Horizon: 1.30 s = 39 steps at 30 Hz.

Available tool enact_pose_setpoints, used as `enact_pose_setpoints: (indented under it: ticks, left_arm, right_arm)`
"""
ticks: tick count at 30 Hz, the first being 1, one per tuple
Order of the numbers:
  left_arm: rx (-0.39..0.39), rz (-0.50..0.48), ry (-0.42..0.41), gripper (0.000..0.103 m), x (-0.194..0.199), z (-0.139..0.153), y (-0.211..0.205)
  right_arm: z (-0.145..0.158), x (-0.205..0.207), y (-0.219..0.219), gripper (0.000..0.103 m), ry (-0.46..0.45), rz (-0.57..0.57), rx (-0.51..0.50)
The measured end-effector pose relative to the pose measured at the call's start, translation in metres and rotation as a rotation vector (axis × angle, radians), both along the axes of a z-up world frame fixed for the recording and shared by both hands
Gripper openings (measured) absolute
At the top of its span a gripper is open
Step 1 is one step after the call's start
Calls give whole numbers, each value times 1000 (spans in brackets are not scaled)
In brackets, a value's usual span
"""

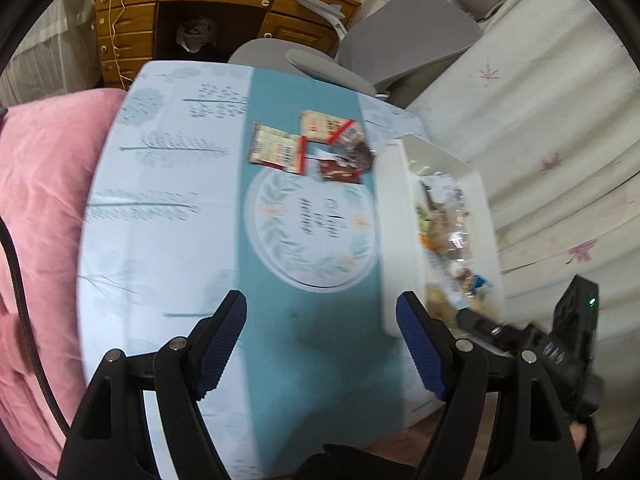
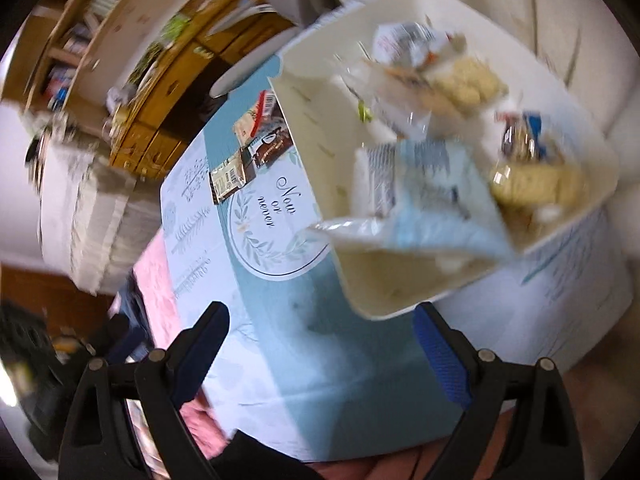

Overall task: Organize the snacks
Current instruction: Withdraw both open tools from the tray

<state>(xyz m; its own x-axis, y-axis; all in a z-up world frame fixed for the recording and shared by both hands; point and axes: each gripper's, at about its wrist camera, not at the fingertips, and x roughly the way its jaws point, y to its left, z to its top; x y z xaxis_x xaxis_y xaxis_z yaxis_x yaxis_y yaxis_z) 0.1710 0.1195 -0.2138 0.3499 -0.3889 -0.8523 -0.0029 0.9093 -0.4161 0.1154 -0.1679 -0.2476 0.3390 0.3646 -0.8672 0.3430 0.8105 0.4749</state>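
Hovering spread and empty, the left tongs point(image 1: 320, 344) and right tongs point(image 2: 320, 354) face the bench point(image 1: 168, 248); loose snack packets point(image 1: 308, 146) wait just beside the white bin point(image 1: 394, 216), probably for sorting inside.

Ahead of my left tongs point(image 1: 320, 344) the counter point(image 1: 168, 248) lies bare up to the snack packets point(image 1: 312, 146) clustered at its far end. The white bin point(image 1: 394, 240), heaped with wrapped snacks, walls off the right side. Beneath my right tongs point(image 2: 320, 356) the cloth is clear, the bin's near corner just ahead.
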Motion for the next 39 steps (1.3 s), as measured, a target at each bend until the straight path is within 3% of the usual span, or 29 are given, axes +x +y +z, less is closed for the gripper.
enact_pose_setpoints:
  ticks: [7,19,31,39]
  left_arm:
    - [51,-37,-3,81,24,-7,32]
    - [108,-70,-70,83,87,-10,45]
    - [145,-135,-88,83,166,-47,25]
    - [160,-201,-79,83,207,-84,-5]
  right_arm:
    - [2,12,29,94,44,-149,91]
    - [-4,70,55,94,79,-369,228]
    - [-40,157,60,94,173,-532,247]
    - [-65,201,66,94,220,-556,139]
